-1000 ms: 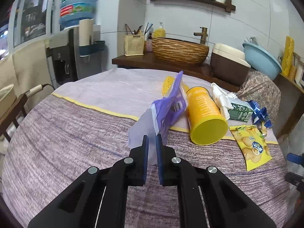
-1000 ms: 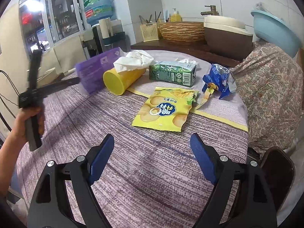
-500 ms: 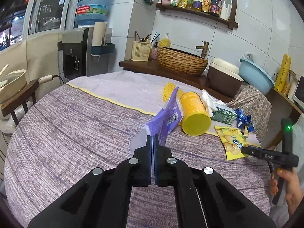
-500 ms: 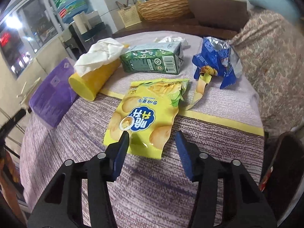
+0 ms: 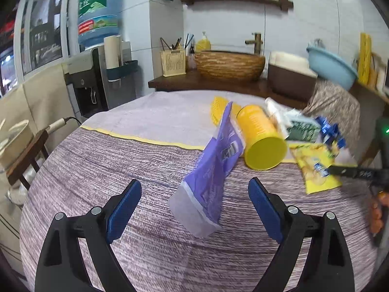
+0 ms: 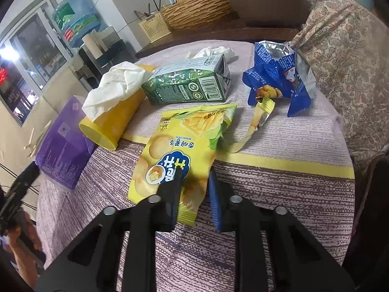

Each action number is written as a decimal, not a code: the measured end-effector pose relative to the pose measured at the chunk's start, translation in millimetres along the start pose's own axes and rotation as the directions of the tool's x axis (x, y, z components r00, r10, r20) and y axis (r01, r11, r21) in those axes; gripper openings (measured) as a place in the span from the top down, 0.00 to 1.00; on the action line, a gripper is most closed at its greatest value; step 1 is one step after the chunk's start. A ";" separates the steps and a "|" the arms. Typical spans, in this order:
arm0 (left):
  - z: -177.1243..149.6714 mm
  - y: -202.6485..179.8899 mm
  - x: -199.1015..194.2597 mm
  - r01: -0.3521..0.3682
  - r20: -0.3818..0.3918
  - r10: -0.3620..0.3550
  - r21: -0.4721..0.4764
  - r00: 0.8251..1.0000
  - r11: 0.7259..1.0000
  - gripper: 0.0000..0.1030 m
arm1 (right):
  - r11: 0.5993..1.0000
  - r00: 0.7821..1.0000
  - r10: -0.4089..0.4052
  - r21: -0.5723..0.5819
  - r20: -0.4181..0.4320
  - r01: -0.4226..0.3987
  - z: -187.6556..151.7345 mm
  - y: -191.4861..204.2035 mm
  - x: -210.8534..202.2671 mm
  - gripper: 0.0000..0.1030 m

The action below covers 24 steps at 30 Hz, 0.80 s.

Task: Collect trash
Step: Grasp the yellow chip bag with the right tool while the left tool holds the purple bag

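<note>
— So, where does the left hand-held gripper stand?

— Its jaws are spread wide, with nothing between the blue pads. The purple pouch sits in the space ahead of them, tilted on edge, its clear lower end nearest the gripper, touching neither pad that I can see. Whether it rests on the desk or is in the air, I cannot tell.

— And the right hand-held gripper?

— Narrowed to a small gap, with the near edge of the yellow snack bag between its jaws. The left finger lies over the bag's printed face and the right pad is just beside its right edge. Whether the pads actually pinch the bag, I cannot tell.

— What else lies around that bag?

— Beyond it, a green carton on its side. To the left, a yellow can tipped over, with white tissue stuffed in its far end. The purple pouch leans just left of the can. To the right, a torn blue wrapper with its foil lining showing, and a yellow torn strip running from it towards the snack bag. All of it is on the striped purple cloth.
</note>
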<state>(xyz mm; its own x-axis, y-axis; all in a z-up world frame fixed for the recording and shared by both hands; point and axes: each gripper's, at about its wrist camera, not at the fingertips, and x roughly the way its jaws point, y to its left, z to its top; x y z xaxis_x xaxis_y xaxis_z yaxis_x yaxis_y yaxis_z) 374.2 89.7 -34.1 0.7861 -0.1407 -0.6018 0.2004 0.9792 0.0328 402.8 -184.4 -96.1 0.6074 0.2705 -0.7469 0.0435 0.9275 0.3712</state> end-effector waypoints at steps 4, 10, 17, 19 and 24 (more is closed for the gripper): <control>-6.0 9.6 20.7 0.030 -0.088 -0.035 -0.061 0.996 0.998 0.63 | 0.999 0.999 0.032 -0.009 0.018 -0.032 -2.9 -3.4 -6.3 0.93; -17.7 10.1 0.5 0.040 -0.041 -0.045 -0.111 0.998 0.993 0.79 | 0.997 0.998 0.056 -0.063 0.041 -0.053 -12.4 1.7 -20.3 0.96; -24.0 7.6 -44.1 0.085 0.021 -0.083 -0.170 0.996 0.982 0.80 | 0.988 0.991 0.110 -0.114 0.077 -0.101 -29.7 17.0 -45.7 0.97; -26.7 4.8 -58.0 0.100 0.040 -0.094 -0.191 0.995 0.976 0.80 | 0.985 0.988 0.124 -0.135 0.089 -0.111 -38.2 22.3 -56.8 0.97; -41.1 -18.8 -97.7 0.086 0.088 -0.070 -0.186 0.994 0.979 0.80 | 0.975 0.983 0.133 -0.196 0.130 -0.107 -62.5 35.6 -88.9 0.97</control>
<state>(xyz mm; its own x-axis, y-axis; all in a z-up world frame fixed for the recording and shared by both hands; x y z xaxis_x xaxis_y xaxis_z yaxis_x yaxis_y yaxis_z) 269.6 91.0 -8.7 0.8187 -0.2217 -0.5297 0.1551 0.9735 -0.1678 300.8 -159.3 -51.0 0.7055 0.3560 -0.6128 -0.1776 0.9259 0.3335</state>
